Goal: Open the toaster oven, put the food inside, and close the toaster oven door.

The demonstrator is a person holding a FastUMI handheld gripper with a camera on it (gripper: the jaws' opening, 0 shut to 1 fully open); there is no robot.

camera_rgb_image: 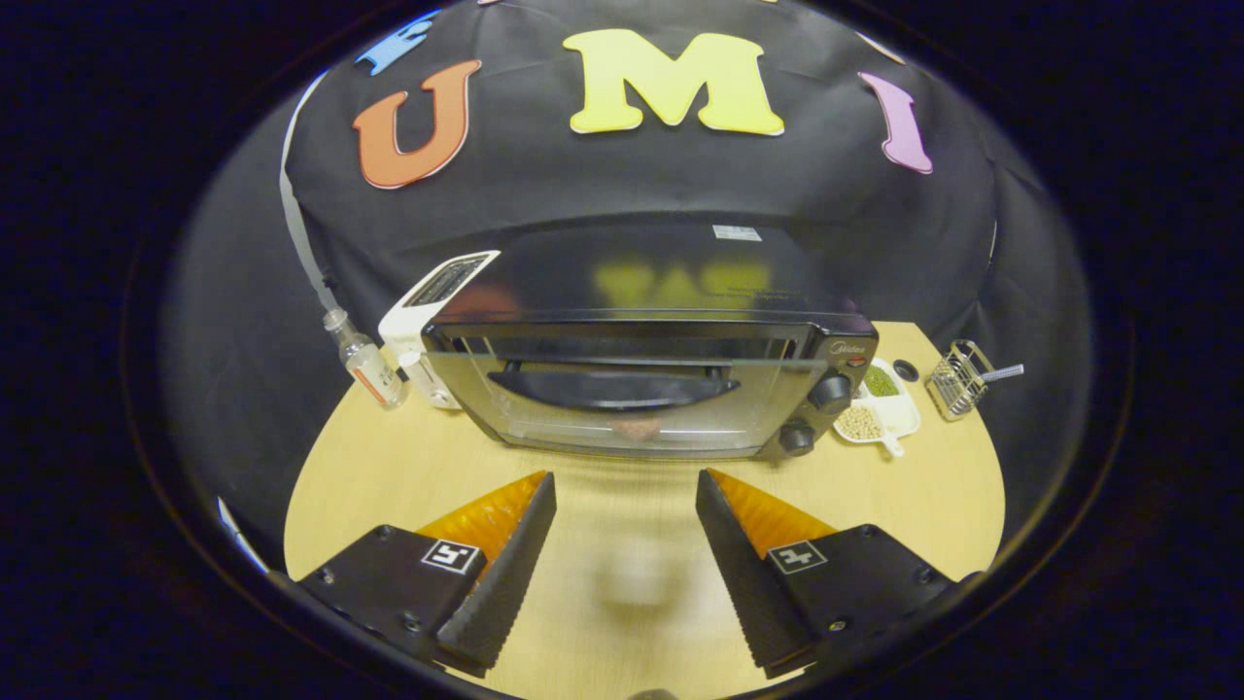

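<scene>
Item 1. Claw [627,491]: fingers spread wide, nothing between them but bare tabletop [622,583]. It sits back from the oven and faces its front squarely, a stance that suits lining up on the door.

Item 2. Toaster oven [651,379]: dark case, standing mid-tabletop just beyond the fingers. The glass door [622,408] looks tipped out a little at its top edge, partly ajar rather than latched or fully down; motion blur makes the exact angle hard to judge. The long dark handle [612,389] runs across the door, placed where a finger can hook or push it. Two knobs [812,413] sit at the oven's right end.

Item 3. Food [637,426]: a small reddish-brown shape shows through the lower glass, apparently already inside; too blurred to name. If so, the door is likely the remaining step.

Item 4. White toaster [432,321]: left of the oven, touching or just beside it.

Item 5. Small clear bottle [367,365]: left of the toaster, clear of the work path.

Item 6. White divided dish [880,403]: holding beans or grains, just right of the oven.

Item 7. Wire rack [957,379]: further right, well apart from the claw.
</scene>
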